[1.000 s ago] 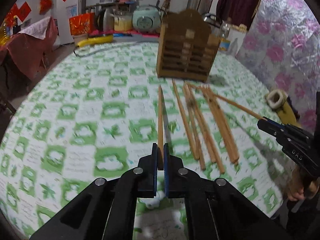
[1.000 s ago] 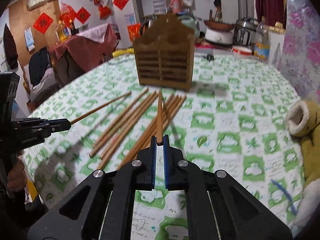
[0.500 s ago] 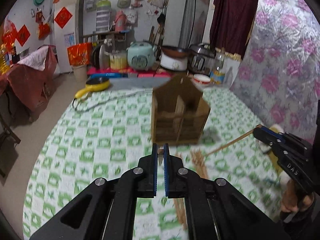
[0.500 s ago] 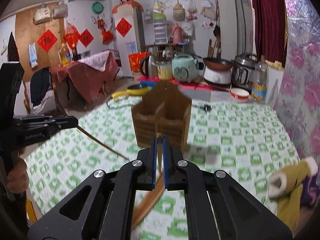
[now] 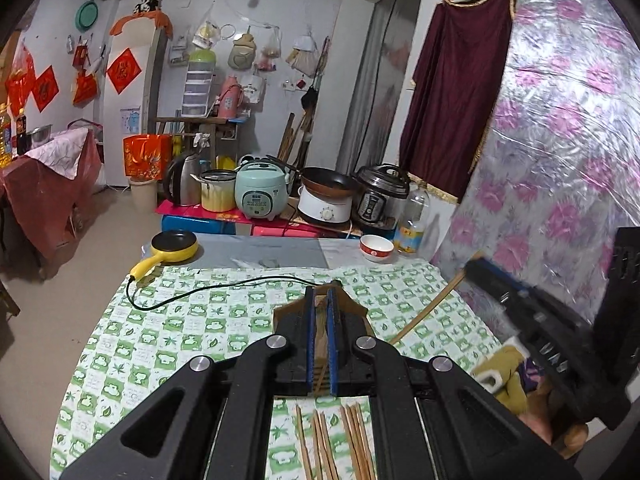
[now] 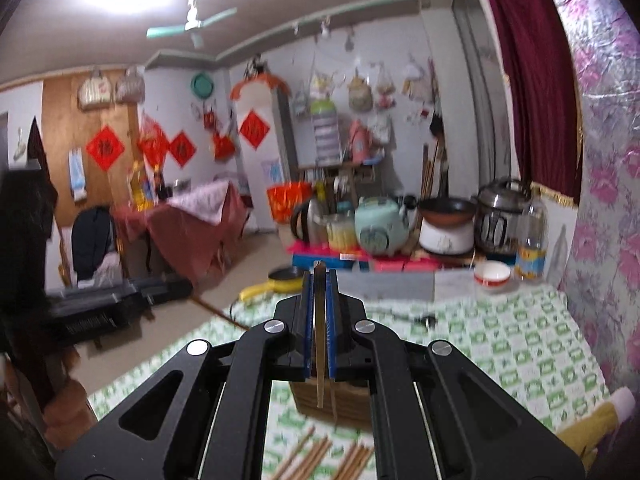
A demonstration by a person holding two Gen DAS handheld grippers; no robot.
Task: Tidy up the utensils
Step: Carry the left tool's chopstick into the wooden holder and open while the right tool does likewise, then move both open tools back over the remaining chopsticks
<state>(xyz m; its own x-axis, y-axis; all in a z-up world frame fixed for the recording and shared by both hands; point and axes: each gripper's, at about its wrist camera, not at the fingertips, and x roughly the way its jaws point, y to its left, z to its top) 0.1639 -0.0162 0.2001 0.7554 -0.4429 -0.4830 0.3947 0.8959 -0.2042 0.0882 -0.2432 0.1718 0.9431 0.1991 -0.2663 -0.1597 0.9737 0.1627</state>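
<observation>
A brown slatted wooden utensil holder (image 5: 356, 312) stood on the green-and-white checked tablecloth (image 5: 168, 320), mostly hidden behind the left gripper (image 5: 319, 340). Loose wooden chopsticks (image 5: 340, 440) lay nearer. Both grippers were raised above the table; the left gripper clamped one thin wooden chopstick (image 5: 320, 360), the right gripper (image 6: 319, 332) another (image 6: 320, 340).
</observation>
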